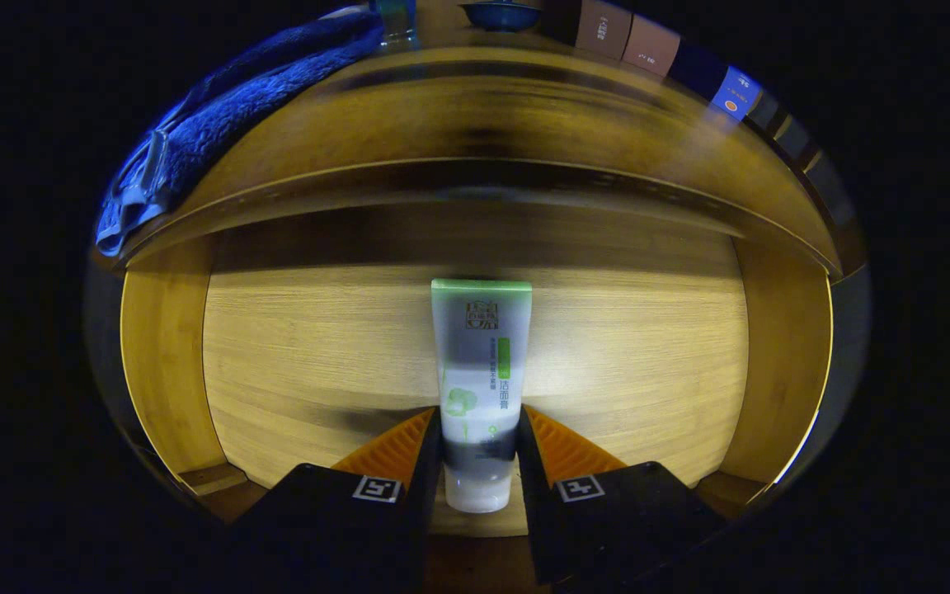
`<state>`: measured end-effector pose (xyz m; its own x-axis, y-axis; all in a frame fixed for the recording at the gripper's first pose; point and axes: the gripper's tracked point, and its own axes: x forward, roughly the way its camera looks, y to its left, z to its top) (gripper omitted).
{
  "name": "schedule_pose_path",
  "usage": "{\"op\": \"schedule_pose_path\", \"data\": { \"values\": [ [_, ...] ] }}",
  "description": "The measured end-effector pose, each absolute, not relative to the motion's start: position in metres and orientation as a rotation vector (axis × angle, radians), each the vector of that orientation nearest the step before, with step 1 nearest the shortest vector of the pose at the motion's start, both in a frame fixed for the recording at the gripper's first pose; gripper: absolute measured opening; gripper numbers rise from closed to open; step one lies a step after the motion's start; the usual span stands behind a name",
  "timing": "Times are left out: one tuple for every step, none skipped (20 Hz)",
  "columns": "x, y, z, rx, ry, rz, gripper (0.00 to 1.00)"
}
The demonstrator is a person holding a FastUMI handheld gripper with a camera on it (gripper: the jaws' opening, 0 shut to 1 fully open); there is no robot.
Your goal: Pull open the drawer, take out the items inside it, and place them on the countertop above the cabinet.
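Observation:
A white tube with a green end and green print (480, 363) lies lengthwise on the wooden floor of the open drawer (318, 346). My gripper (479, 450) has both fingers pressed against the tube's lower part, near its white cap, so it is shut on the tube. The tube's green end points away from me toward the drawer's back. Above the drawer runs the wooden countertop (491, 107) of the cabinet.
A blue towel (236, 107) lies on the countertop's left part. At the counter's back stand a blue bowl (500, 14) and several boxes (648, 45) in a row to the right. The drawer's side walls (157, 363) rise left and right.

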<state>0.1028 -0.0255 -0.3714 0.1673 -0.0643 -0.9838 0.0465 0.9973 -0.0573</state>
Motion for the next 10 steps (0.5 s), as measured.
{"op": "schedule_pose_path", "data": {
  "values": [
    [0.103, -0.025, -0.372, -0.013, 1.393, -0.075, 0.54],
    [0.103, -0.025, -0.371, -0.01, 1.392, -0.073, 0.45],
    [0.104, -0.023, -0.368, -0.003, 1.386, -0.069, 0.45],
    [0.105, -0.022, -0.366, 0.004, 1.374, -0.067, 0.45],
    [0.107, -0.022, -0.361, 0.006, 1.352, -0.069, 0.45],
    [0.11, -0.022, -0.356, 0.008, 1.32, -0.069, 0.45],
    [0.112, -0.021, -0.35, 0.005, 1.304, -0.061, 0.45],
    [0.112, -0.019, -0.347, 0.009, 1.298, -0.047, 0.45],
    [0.113, -0.019, -0.345, 0.019, 1.293, -0.036, 0.45],
    [0.114, -0.02, -0.343, 0.031, 1.287, -0.032, 0.45]
  ]
}}
